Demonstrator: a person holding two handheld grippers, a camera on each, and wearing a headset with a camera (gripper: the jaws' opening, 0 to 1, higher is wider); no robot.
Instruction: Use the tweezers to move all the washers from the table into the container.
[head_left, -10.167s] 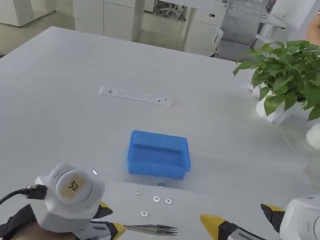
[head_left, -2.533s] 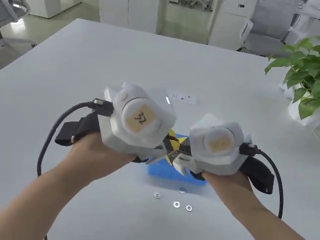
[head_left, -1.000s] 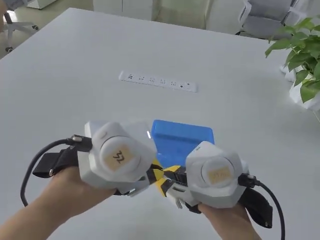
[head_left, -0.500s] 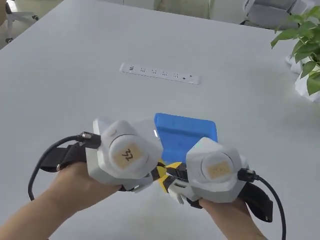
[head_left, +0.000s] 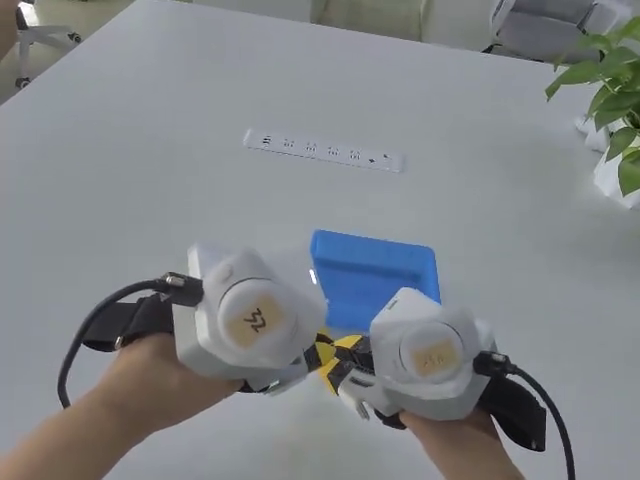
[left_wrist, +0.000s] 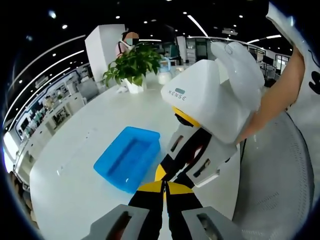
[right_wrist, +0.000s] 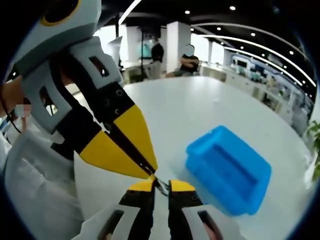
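Judging from the bench (head_left: 150, 120) and the container (head_left: 380, 270), the task is at its very start. The container's blue floor, seen in both gripper views, is bare, so I take it that no washers have gone in yet and all of them are left to move. The container sits upright on the bench just beyond the two tools, and the head view does not let me place the washers, as the tools cover the bench nearest the person.

Both forearms reach in from the near edge. The left hand (head_left: 165, 385) and right hand (head_left: 450, 440) are drawn close together, holding the tools nose to nose low over the bench, just this side of the container.

The left hand-held gripper (left_wrist: 165, 186) has its yellow-tipped jaws pressed together, and a thin dark sliver sticks out past them, which I read as the tweezers (right_wrist: 158, 182) clamped between. The right hand-held gripper (right_wrist: 161, 187) has its jaws nearly closed, with only a narrow slot between them, and the tip of the tweezers sits in that slot. Whether the right one actually pinches it I cannot tell. It looks like a handover or a regrip of the tweezers.
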